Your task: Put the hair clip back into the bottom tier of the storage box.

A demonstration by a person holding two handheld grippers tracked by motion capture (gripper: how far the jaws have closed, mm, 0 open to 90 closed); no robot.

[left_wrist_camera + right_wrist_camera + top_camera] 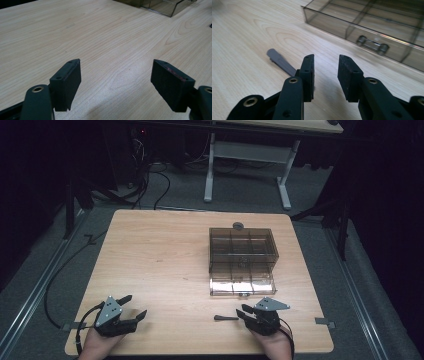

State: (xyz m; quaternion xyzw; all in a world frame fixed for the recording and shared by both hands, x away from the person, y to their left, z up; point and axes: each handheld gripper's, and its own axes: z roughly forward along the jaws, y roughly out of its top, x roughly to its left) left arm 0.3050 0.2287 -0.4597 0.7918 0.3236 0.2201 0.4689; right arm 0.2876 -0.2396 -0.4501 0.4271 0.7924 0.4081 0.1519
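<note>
A smoky see-through compartment box (pixel 242 251) stands on the right half of the wooden table (pixel 160 255), its lowest drawer (pixel 242 284) pulled out toward me. In the right gripper view the drawer front (pixel 352 27) carries a small metal handle (pixel 372 45). A flat grey stick (pixel 226 318) lies near the front edge, just left of my right gripper (pixel 243 311). That stick (pixel 280 62) runs behind the left jaw of the right gripper (pixel 325 75), whose jaws stand apart with nothing between them. My left gripper (pixel 135 306) rests at the front left, and its jaws (pixel 115 82) are spread wide over bare wood.
A small dark round object (pixel 238 225) sits just behind the box near the table's far edge. A corner of the box (pixel 162 6) reaches the top right of the left gripper view. Beyond the table stand a white desk frame (pixel 247 165) and floor cables (pixel 150 185).
</note>
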